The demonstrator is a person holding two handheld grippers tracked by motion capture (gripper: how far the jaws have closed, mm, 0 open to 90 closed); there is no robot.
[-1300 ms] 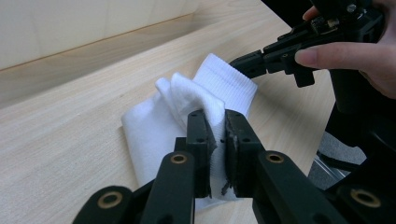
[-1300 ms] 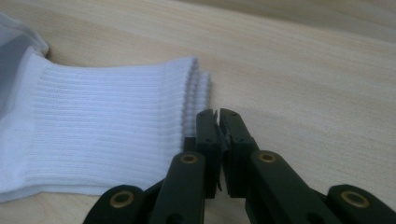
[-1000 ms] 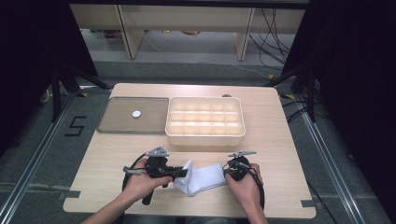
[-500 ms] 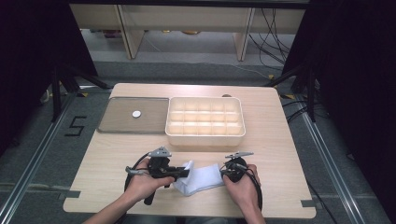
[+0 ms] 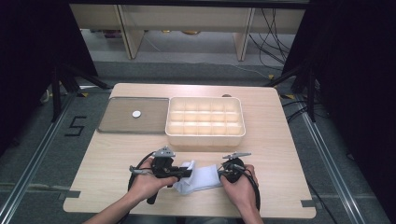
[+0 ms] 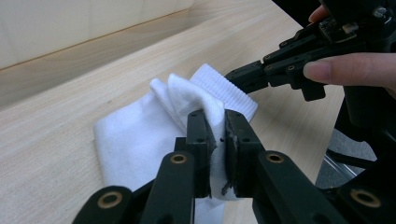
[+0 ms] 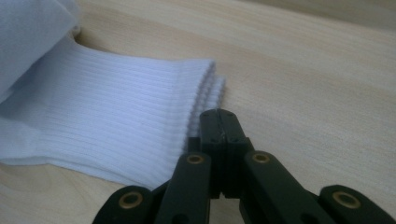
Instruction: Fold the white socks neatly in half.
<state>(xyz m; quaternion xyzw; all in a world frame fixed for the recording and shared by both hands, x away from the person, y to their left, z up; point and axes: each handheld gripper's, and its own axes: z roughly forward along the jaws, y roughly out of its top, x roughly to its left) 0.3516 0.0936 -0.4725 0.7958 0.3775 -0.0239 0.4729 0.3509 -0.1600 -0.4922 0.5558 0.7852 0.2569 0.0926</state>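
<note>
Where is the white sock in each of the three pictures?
High view: sock lies low in the middle, between the two hands.
Left gripper view: centre, a fold pinched in the left gripper.
Right gripper view: left half, ribbed cuff beside the right gripper.
Shared landmark: the wooden table.

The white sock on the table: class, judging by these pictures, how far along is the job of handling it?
Done: the left gripper is shut on a fold of the white sock. In hand: the right gripper has just closed at the ribbed cuff; whether it pinches cloth is unclear. Left: the sock lies bunched on the table, apart from the compartment box, which looks empty.
</note>
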